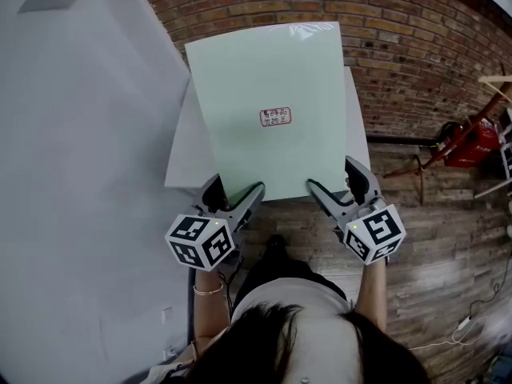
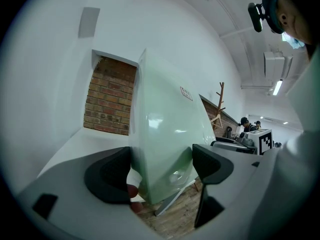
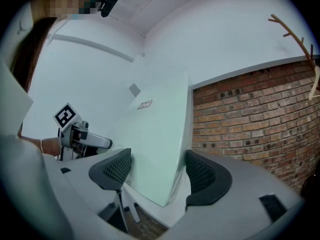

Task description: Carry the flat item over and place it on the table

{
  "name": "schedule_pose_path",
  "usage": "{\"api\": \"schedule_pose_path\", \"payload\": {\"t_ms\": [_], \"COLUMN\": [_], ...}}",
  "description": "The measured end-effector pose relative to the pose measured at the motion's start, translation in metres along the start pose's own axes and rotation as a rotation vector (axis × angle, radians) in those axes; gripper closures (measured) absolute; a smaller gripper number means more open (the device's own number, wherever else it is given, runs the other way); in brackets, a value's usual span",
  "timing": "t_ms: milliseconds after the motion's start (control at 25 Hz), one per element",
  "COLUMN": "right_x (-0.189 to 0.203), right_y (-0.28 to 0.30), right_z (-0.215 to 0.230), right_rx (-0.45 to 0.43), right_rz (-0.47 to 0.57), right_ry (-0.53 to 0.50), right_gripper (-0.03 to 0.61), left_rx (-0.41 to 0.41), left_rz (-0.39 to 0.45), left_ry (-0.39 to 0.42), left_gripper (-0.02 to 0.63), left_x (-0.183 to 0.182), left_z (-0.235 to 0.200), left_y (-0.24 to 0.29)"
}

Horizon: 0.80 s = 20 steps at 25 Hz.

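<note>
A pale green flat board (image 1: 272,110) with a small red stamp at its centre hangs over a white table (image 1: 179,162). My left gripper (image 1: 236,189) is shut on its near left corner, and my right gripper (image 1: 332,179) is shut on its near right corner. In the left gripper view the board (image 2: 170,134) stands between the dark pads of the left gripper (image 2: 162,170), with the table (image 2: 75,149) beyond. The right gripper view has the board (image 3: 160,139) clamped in the right gripper (image 3: 156,173).
A white wall (image 1: 72,174) runs along the left, close to the table. A brick wall (image 1: 400,46) stands behind it. On the wooden floor (image 1: 448,246) at the right lie a red object (image 1: 472,138) and a wooden rack (image 1: 432,162). Two people (image 2: 250,123) stand far off.
</note>
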State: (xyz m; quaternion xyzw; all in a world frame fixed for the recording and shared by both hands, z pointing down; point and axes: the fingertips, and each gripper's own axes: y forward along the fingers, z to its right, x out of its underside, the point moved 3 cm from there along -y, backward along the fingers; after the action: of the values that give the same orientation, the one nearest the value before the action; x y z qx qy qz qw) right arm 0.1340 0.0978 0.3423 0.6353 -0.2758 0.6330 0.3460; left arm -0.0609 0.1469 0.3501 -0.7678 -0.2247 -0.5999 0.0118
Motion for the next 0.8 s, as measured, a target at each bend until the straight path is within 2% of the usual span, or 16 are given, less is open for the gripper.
{"api": "schedule_pose_path", "payload": {"t_ms": [80, 440, 600, 800], "right_x": [-0.001, -0.001, -0.002, -0.001], "right_y": [-0.004, 0.033, 0.023, 0.083], "right_z": [0.000, 0.003, 0.001, 0.013], "right_rx": [-0.002, 0.019, 0.019, 0.077], "right_rz": [-0.001, -0.004, -0.001, -0.020], "right_ry": [0.005, 0.009, 0.006, 0.009], "right_gripper": [0.229, 0.229, 0.229, 0.229], "left_rx": [-0.002, 0.022, 0.021, 0.076], "left_rz": [-0.004, -0.018, -0.013, -0.032], "left_ry": [0.001, 0.001, 0.004, 0.003], "left_gripper": [0.225, 0.225, 0.225, 0.225], "left_x": [-0.001, -0.012, -0.009, -0.027], "left_z": [0.004, -0.032, -0.023, -0.080], "left_y": [-0.001, 0.016, 0.011, 0.049]}}
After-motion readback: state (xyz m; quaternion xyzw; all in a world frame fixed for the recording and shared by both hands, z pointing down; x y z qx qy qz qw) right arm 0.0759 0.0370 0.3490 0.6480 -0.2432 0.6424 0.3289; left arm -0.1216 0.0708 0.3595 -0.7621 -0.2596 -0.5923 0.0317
